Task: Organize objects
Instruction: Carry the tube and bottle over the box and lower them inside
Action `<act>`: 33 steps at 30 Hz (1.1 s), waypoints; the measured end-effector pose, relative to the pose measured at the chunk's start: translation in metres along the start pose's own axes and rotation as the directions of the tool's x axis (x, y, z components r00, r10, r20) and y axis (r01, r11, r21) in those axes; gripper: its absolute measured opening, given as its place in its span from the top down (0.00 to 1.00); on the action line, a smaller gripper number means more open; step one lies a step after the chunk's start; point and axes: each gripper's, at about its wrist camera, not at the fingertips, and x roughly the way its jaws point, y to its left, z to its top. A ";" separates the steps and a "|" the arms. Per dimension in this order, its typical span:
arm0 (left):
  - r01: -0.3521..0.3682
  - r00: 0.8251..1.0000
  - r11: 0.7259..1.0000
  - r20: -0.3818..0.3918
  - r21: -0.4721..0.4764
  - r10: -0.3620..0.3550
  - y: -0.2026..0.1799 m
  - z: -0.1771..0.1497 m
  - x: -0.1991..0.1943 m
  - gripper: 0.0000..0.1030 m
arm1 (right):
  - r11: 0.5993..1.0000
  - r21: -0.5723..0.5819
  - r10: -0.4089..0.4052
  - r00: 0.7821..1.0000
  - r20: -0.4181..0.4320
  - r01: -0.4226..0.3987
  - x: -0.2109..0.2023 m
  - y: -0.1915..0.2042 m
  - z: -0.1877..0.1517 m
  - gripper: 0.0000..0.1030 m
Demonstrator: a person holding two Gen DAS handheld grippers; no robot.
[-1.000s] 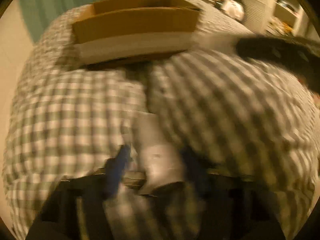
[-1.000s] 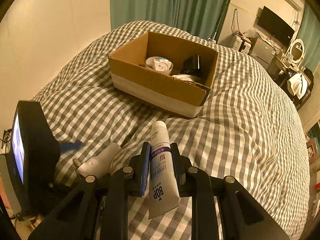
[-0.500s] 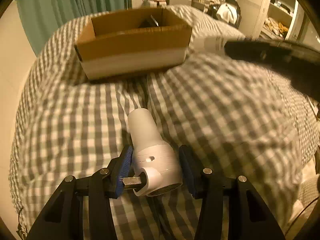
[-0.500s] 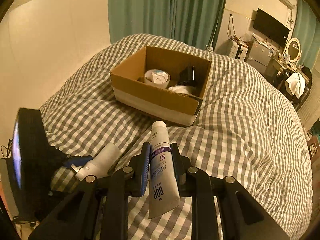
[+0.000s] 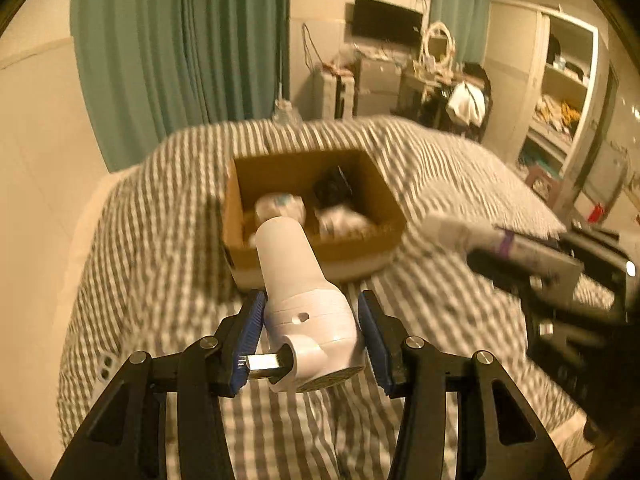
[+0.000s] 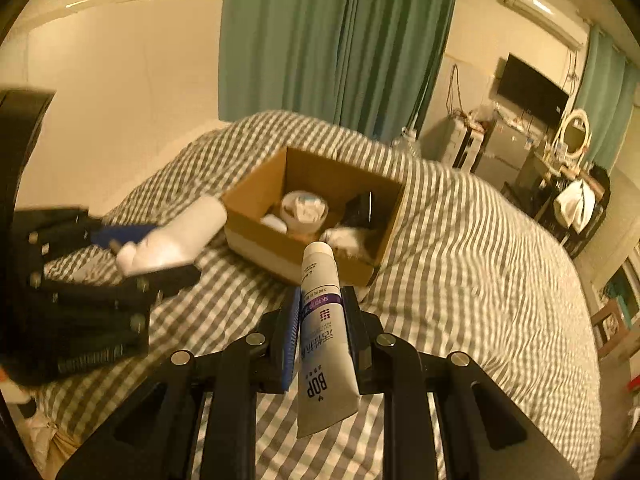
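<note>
My left gripper [image 5: 310,334] is shut on a white cylindrical device [image 5: 298,288] with a metal stub, held above the checked bed and pointing at the open cardboard box [image 5: 352,242]. My right gripper [image 6: 320,330] is shut on a white BOP tube [image 6: 322,332] with a purple band, cap forward, also above the bed short of the box [image 6: 260,216]. The box holds a white round tub [image 6: 304,206], a black item [image 6: 362,208] and other white pieces. Each gripper shows in the other's view: the left [image 6: 132,244] and the right [image 5: 520,256].
The box sits on a bed with a grey-and-white checked cover [image 6: 460,264]. Green curtains [image 6: 332,40] hang behind. A wall runs on the left. A TV [image 6: 532,92], desk clutter and a shelf [image 5: 560,92] stand at the far right.
Both grippers have risen off the bed with their objects and moved toward the box. The left gripper lifted the white device clear of the cover.
</note>
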 end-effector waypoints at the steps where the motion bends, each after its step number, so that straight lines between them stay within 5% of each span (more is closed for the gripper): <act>1: -0.007 1.000 1.000 0.011 -0.005 0.007 0.003 0.007 -0.002 0.53 | 1.000 -0.011 -0.006 1.000 0.012 0.006 -0.003 0.002 0.006 0.81; 16: -0.028 0.994 0.998 0.107 -0.052 0.033 0.031 0.086 0.015 0.53 | 0.998 -0.064 0.004 0.996 0.090 0.002 0.007 -0.004 0.067 0.81; 33: 0.013 0.997 0.999 0.081 -0.039 -0.010 0.053 0.158 0.123 0.53 | 0.998 0.011 0.057 0.996 0.071 -0.058 0.118 -0.060 0.136 0.81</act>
